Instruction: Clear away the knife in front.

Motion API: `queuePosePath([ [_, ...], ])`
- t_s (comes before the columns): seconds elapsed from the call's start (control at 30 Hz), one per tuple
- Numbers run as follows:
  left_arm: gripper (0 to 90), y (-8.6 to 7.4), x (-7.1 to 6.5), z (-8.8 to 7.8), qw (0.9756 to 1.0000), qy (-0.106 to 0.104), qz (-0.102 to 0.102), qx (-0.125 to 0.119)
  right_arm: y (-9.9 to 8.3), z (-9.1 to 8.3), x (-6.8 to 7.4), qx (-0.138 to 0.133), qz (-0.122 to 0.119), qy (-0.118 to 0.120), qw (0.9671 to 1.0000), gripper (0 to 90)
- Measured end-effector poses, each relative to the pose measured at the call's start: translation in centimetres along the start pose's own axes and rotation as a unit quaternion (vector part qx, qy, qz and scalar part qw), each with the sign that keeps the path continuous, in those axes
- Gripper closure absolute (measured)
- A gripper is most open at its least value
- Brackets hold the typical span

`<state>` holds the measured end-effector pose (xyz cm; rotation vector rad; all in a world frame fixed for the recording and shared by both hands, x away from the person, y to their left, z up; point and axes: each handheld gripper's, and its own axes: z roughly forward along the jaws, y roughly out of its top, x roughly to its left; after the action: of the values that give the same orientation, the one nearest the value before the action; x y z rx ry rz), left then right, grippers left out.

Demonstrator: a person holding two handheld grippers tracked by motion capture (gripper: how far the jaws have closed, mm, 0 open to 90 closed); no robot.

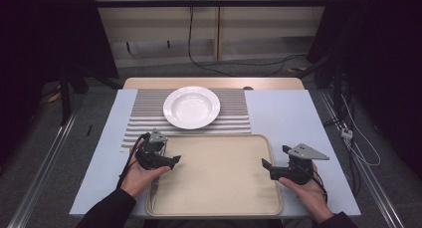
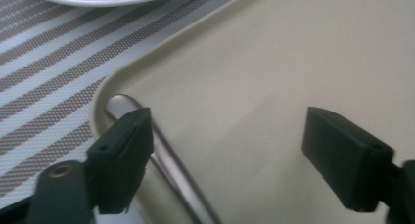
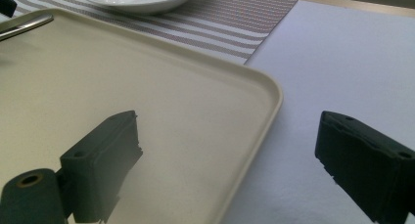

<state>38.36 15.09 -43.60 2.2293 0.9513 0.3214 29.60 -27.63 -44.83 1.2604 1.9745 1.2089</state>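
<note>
Both tools open over the tray, a metal handle lying by the left one.

The left tool (image 2: 227,153) hovers at the tray's (image 1: 219,188) left edge with jaws apart; the handle (image 2: 161,158), a piece of cutlery, lies flat along that edge, just beside one jaw and ungripped. The right tool (image 3: 227,168), jaws also wide with nothing between, straddles the tray's right rim. A plate (image 1: 191,106) sits on a striped mat (image 1: 144,116) beyond, on the surface (image 1: 283,113).

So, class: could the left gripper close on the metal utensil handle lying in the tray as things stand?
Probably yes. The left gripper is open right over the tray, and the utensil handle lies bare beside one jaw, nothing covering it.
</note>
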Motion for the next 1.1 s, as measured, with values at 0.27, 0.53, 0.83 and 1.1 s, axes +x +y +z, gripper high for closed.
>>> queuePosePath([
  [0.27, 6.9, 0.3, 0.1, -1.4, 0.9990, 0.006, -0.005, -0.044, 0.0, 0.0, 0.0, -0.001, -0.001, 0.000, 1.0000, 9.1],
  [0.53, 6.6, 0.0, -0.4, -3.1, 0.9960, 0.051, 0.009, -0.073, 0.0, 0.0, 0.0, -0.001, 0.001, -0.001, 1.0000, 9.1],
  [0.83, 6.5, -1.5, -0.5, -4.3, 0.9942, 0.059, 0.002, -0.089, 0.0, -0.1, 0.0, -0.001, 0.002, -0.003, 1.0000, 9.1],
  [1.1, 6.6, -3.5, 0.0, -5.2, 0.9935, 0.061, -0.025, -0.093, -0.1, -0.1, -0.1, -0.001, 0.004, -0.004, 1.0000, 9.1],
])
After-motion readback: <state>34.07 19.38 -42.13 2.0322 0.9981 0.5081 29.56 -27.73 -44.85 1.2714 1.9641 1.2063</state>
